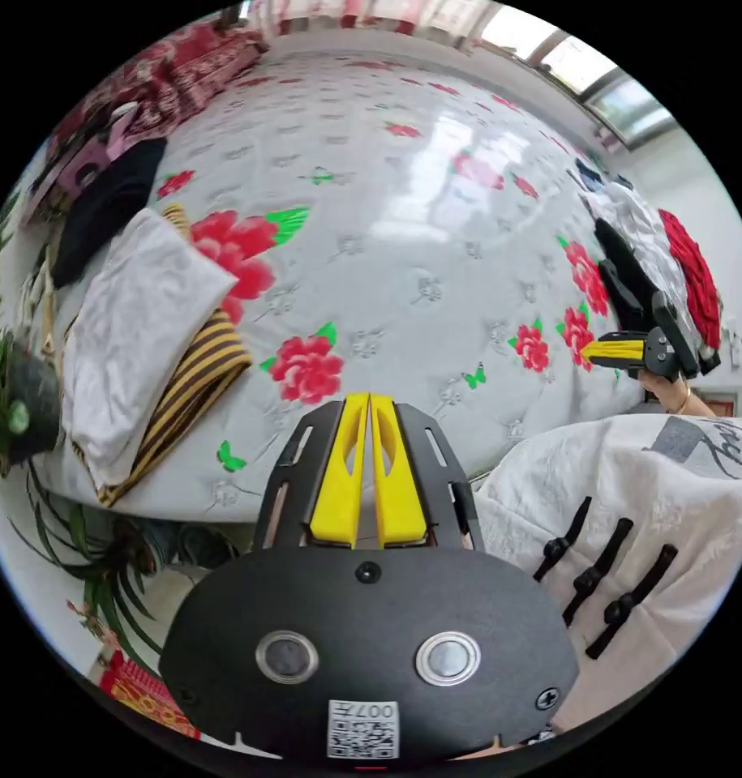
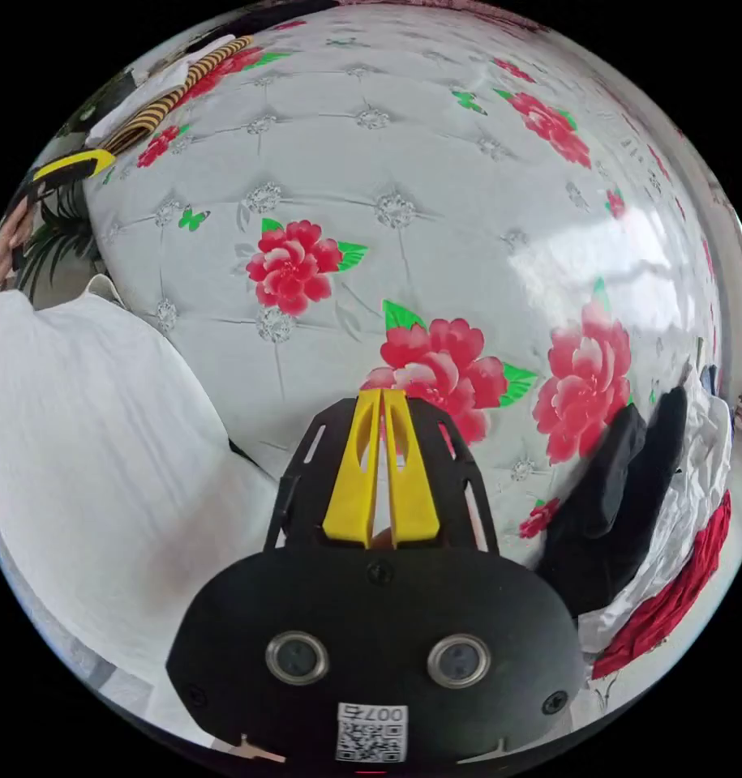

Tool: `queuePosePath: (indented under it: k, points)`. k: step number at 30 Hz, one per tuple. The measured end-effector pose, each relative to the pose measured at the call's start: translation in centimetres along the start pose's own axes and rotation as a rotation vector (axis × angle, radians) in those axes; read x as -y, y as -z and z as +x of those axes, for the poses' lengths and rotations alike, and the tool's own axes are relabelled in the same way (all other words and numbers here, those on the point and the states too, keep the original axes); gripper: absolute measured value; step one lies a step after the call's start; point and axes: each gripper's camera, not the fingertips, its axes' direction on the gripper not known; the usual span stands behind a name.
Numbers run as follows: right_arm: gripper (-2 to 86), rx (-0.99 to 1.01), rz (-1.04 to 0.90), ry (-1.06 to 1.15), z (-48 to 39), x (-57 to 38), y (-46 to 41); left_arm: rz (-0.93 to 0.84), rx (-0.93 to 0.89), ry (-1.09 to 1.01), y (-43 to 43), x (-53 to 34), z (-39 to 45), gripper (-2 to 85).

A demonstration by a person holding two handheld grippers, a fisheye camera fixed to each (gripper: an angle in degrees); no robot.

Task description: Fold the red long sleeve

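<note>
Hovering over the bed edge, left gripper and right gripper both have jaws pressed together, holding nothing; likely between garments. Beyond lies the flowered bedspread. The red long sleeve waits in the far unsorted pile, under a white garment.

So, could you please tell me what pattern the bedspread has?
The bedspread is pale grey, quilted, with red flowers and green leaves, shown best in the right gripper view.

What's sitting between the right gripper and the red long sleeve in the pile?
In the right gripper view, a black garment and a white one lie between the right gripper and the red long sleeve.
</note>
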Motion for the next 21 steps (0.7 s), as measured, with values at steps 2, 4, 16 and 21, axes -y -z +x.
queuePosePath:
  k: [2,4,16,21]
  points:
    - [-0.2,0.016,0.131,-0.068,-0.7,-1.3,0.1,-0.033,0.013,-0.118,-1.2,2.4,4.0,-1.0]
    - [-0.2,0.058,0.185,-0.124,-0.9,-2.2,0.0,-0.097,0.05,-0.245,-3.0,4.9,8.8,-1.0]
    - [2.6,-0.127,0.683,-0.645,8.4,-20.0,8.1,-0.233,0.175,-0.33,-7.9,6.9,16.9,-1.0]
    - [7.7,-0.439,0.836,-1.028,16.9,-33.1,17.3,-0.278,0.24,-0.416,-8.4,6.9,18.9,-1.0]
